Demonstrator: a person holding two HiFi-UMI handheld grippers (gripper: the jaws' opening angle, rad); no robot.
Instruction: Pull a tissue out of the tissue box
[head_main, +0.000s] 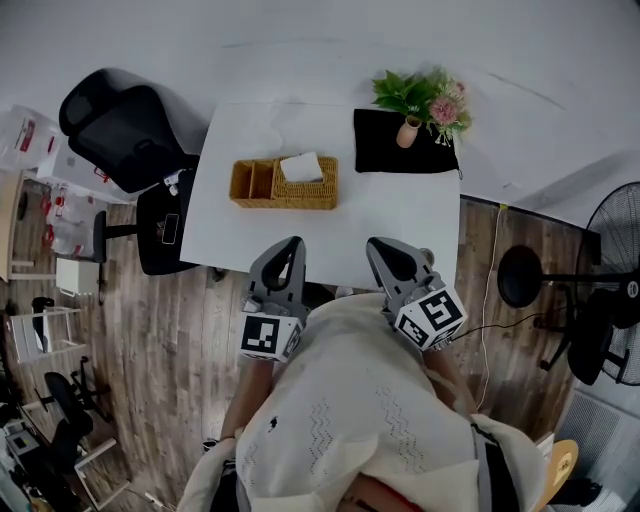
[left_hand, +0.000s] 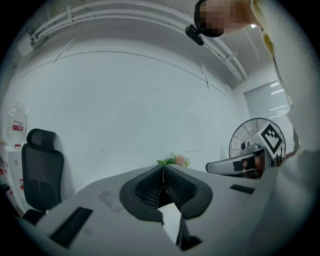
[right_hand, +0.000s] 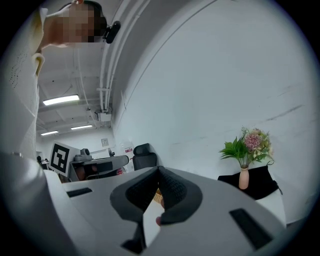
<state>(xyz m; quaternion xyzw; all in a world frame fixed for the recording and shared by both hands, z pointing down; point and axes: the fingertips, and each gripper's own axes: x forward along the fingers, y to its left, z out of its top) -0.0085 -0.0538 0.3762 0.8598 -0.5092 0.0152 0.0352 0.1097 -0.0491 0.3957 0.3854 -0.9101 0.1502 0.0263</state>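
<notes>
A white rectangular worktop (head_main: 400, 215) fills the middle of the head view. A black office chair (head_main: 120, 135) stands at its left and a black standing fan (head_main: 615, 300) well off to its right. A black cloth (head_main: 385, 150) lies at the far right corner, bearing a small vase of pink flowers and green leaves (head_main: 408, 130).

The woven wicker tissue box (head_main: 300, 192) sits left of the cloth, a white tissue (head_main: 301, 167) poking from its right compartment.

The left gripper (head_main: 291, 244) and right gripper (head_main: 378, 246) are at the near edge, well short of the box. Each has its jaws pressed together on nothing.
</notes>
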